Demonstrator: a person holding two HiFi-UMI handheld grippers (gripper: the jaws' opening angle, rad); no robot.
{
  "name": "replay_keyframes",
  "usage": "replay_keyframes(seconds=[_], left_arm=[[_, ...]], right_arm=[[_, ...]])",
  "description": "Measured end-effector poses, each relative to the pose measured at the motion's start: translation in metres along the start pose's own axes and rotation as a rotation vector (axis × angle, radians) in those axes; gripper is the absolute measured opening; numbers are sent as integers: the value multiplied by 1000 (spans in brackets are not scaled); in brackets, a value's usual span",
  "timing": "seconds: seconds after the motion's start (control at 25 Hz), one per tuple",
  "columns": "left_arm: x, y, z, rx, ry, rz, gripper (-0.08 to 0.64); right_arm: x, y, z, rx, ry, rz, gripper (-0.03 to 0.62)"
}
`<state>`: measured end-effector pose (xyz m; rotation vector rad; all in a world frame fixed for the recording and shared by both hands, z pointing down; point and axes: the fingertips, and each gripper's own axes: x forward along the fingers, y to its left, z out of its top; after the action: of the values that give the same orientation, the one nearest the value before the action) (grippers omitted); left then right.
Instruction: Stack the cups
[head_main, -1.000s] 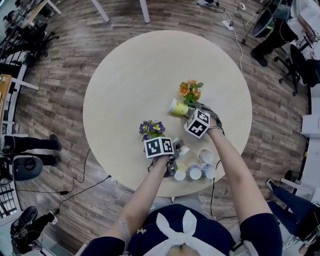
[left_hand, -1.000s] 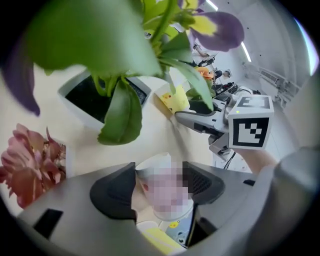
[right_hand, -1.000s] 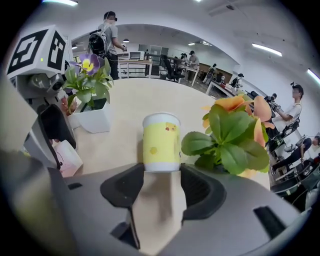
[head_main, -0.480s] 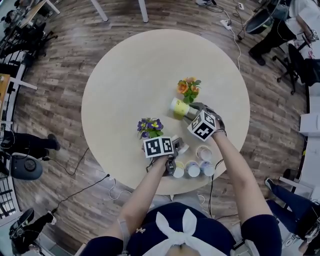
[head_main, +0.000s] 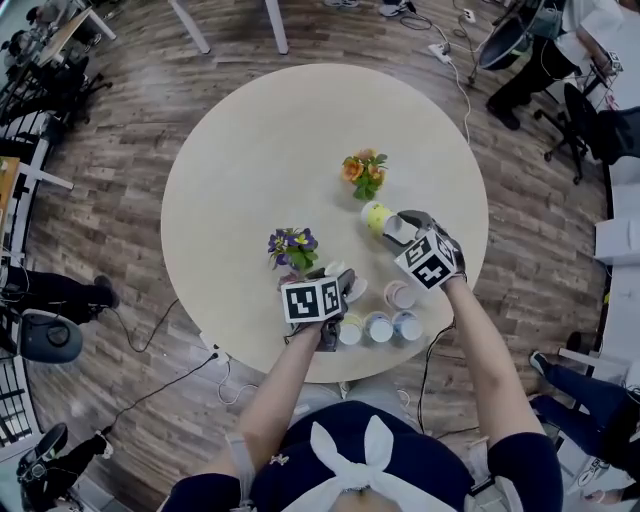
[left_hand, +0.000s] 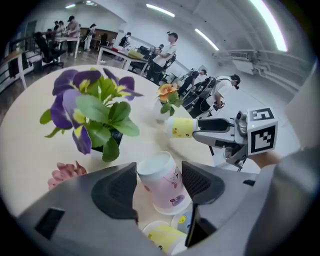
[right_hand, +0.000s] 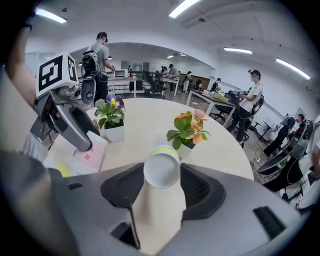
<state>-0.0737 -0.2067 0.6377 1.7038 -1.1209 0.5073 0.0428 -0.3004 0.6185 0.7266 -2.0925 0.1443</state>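
The pink cup (left_hand: 167, 190) is pinched between the fingers (left_hand: 115, 192) of the left gripper (left_hand: 159, 180), beside the purple flowers (head_main: 291, 245). The yellow cup (right_hand: 161, 169) is pinched sideways in the right gripper (right_hand: 160, 182), near the orange flowers (head_main: 364, 172). Four more cups (head_main: 378, 327) stand on the round surface (head_main: 270, 150), close to the person.

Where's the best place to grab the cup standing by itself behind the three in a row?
Probably its side wall just below the rim, coming from above: the lone cup looks upright, mouth up, and the row of three cups crowds its near side.
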Motion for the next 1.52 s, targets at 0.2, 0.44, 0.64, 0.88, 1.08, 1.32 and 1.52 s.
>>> replay_keyframes(seconds=[0.2, 0.44, 0.64, 0.88, 1.08, 1.32, 1.52], left_arm=[[-22, -9, 9, 145, -93, 33, 291], [-53, -22, 16, 298, -178, 95, 291], [-75, -31, 10, 352, -227, 117, 268], [-103, -29, 12, 370, -321, 152, 100], [-104, -25, -2, 357, -274, 121, 176], [-81, -13, -30, 379, -159, 101, 255], [-54, -9, -45, 431, -68, 103, 293]], right_arm=[[-41, 1, -4, 87, -68, -48, 235], [-87, 11, -9, 136, -114, -79, 235], [-116, 27, -18, 160, -107, -100, 235], [-145, 46, -18, 181, -123, -105, 235], [-159, 51, -27, 204, -140, -111, 235], [-162, 52, -33, 234, -157, -130, 234], [-166, 54, -35, 263, -162, -134, 233]])
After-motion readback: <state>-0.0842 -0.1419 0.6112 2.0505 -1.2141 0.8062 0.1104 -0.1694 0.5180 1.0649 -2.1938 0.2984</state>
